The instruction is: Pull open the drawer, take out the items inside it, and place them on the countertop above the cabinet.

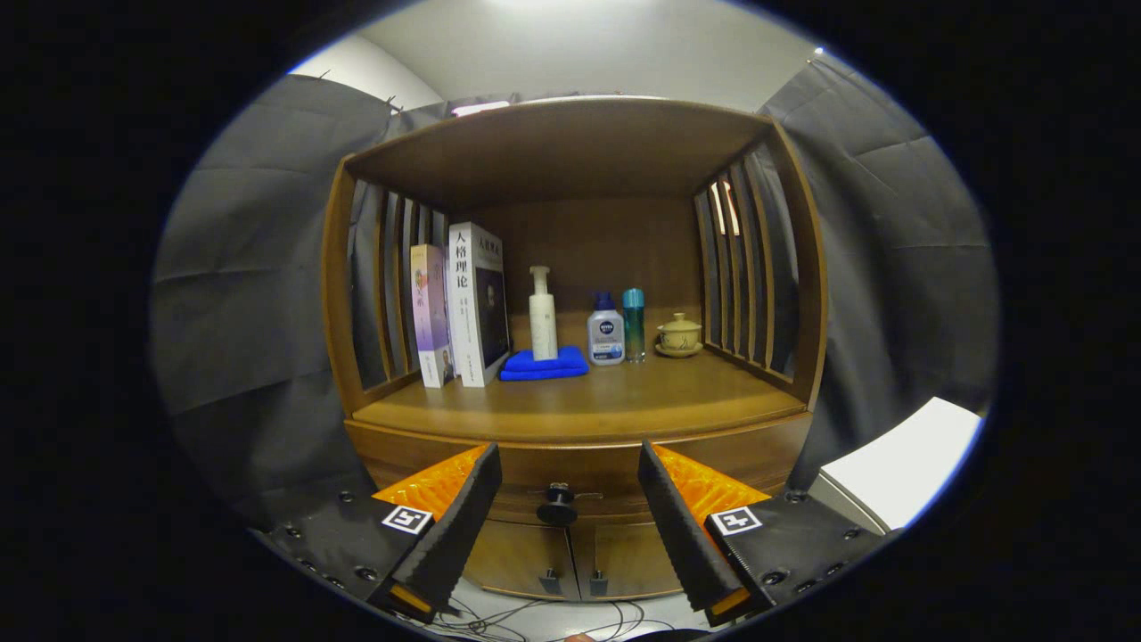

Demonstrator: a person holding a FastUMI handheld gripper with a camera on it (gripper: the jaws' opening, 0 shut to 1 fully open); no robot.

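A wooden cabinet stands ahead of me, its countertop (579, 401) just above a shut drawer (579, 464). The drawer's dark round knob (557, 506) sits between my two fingers, a little beyond their tips. My gripper (569, 464) is open, fingers wide apart, holding nothing. What lies inside the drawer is hidden.
On the countertop stand two books (459, 308) at the left, a white pump bottle (542, 312) on a folded blue cloth (544, 364), a small white bottle (605, 332), a teal bottle (634, 323) and a lidded cup (679, 335). Two lower doors (570, 557) are shut. A white block (900, 464) sits to the right. Cables (535, 615) lie on the floor.
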